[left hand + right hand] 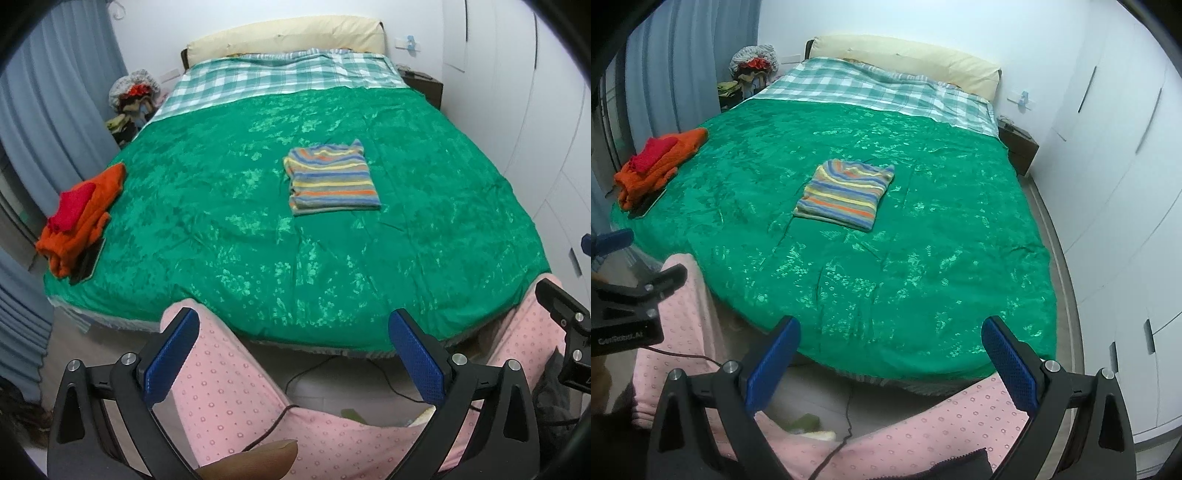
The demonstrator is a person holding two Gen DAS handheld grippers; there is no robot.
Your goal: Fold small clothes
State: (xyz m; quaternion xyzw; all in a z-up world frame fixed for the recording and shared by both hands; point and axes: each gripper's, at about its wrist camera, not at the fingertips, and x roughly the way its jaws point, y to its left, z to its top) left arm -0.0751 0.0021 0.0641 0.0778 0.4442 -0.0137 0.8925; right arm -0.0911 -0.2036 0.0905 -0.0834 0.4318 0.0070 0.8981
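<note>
**Status: Striped Garment Folded; Both Grippers Clear of the Bed**

The striped garment (332, 181) is located mid-bed on the green bedspread (258, 240), folded into a compact rectangle with edges roughly aligned. A pile of orange and red clothes (81, 218) is seen at the left edge of the bed, partly over a dark flat object (88, 264).

The left gripper (295, 354) and the right gripper (890, 358) are held off the near edge, above the person's pink-patterned legs (229, 387). Both sets of jaws are spread wide and nothing is gripped.

Hazards, as judged:
- The pile may be dragged off the left edge if it is pulled outward.
- The dark object may be caught with the cloth.
- The finished fold may be disturbed if the next item is spread too near it.
</note>
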